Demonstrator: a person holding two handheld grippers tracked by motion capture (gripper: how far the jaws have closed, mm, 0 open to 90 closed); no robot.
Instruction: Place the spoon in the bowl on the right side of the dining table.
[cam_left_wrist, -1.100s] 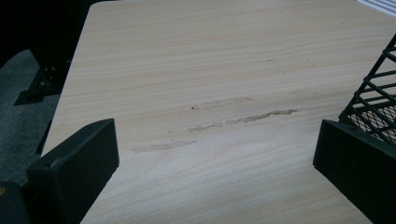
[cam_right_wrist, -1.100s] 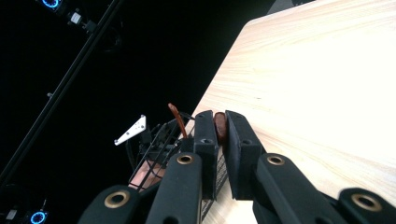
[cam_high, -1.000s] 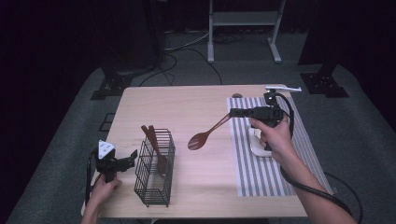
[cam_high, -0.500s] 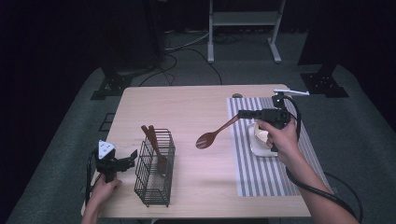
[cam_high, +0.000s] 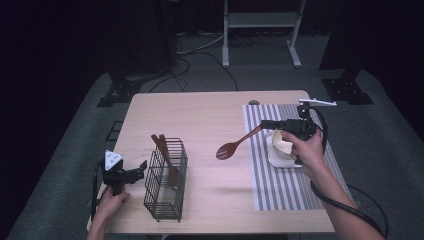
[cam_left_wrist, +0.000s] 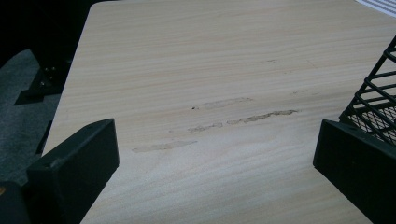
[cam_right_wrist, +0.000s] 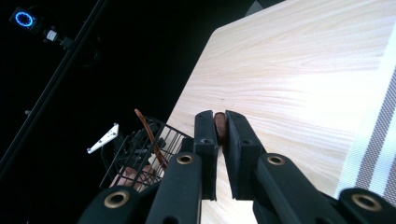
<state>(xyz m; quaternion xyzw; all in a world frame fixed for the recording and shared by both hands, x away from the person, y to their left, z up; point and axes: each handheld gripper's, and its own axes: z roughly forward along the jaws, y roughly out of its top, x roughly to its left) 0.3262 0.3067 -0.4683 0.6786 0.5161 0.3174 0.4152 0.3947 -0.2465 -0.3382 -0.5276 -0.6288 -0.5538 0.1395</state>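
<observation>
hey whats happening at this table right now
A person works with a tool in each hand. The right tool is shut on a wooden spoon, held in the air over the table beside a striped mat with a white cup. The left tool, open, sits by a wire basket holding other wooden utensils.
</observation>
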